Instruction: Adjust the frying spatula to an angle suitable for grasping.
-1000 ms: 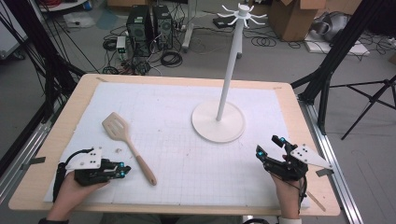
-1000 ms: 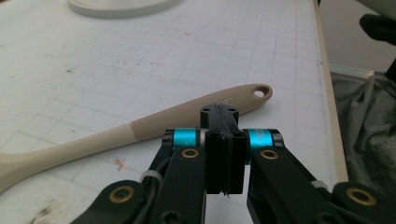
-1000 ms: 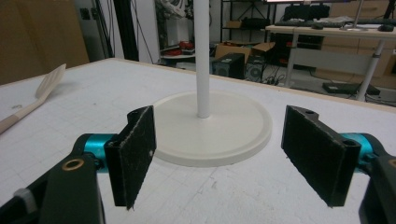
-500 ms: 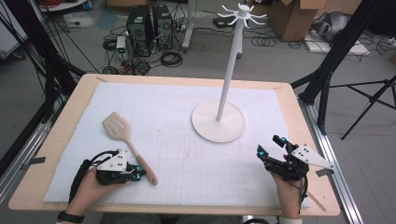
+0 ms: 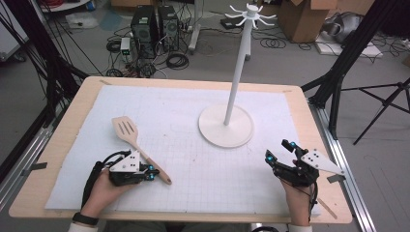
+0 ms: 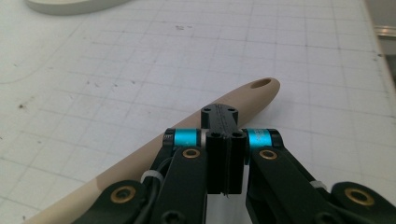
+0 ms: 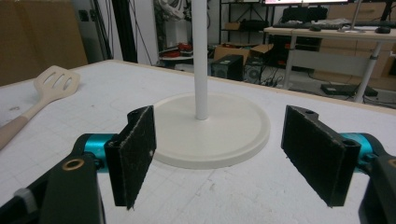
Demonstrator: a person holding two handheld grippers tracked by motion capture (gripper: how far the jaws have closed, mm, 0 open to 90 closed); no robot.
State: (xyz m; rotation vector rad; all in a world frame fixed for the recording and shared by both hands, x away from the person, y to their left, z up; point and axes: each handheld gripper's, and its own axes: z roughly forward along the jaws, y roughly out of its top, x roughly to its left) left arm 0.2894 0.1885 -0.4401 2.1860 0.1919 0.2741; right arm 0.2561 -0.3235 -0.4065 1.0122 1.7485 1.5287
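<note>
One spatula point(image 5: 134, 143): wooden, flat on the tabletop point(image 5: 72, 116), handle end under the left hand-held gripper point(image 6: 223, 140), slotted blade beyond it.
Risk: pads pressed together over the handle with nothing between them; a lift now would probably leave the spatula lying.
Left hand-held gripper: fully closed, empty.
Right hand-held gripper point(image 7: 219, 158): wide open, empty, facing the white stand point(image 7: 210, 126) just ahead.

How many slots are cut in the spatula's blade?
3, side by side in the wide end of the spatula, which lies on the left part of the white mat, far end from the left claw.
</note>
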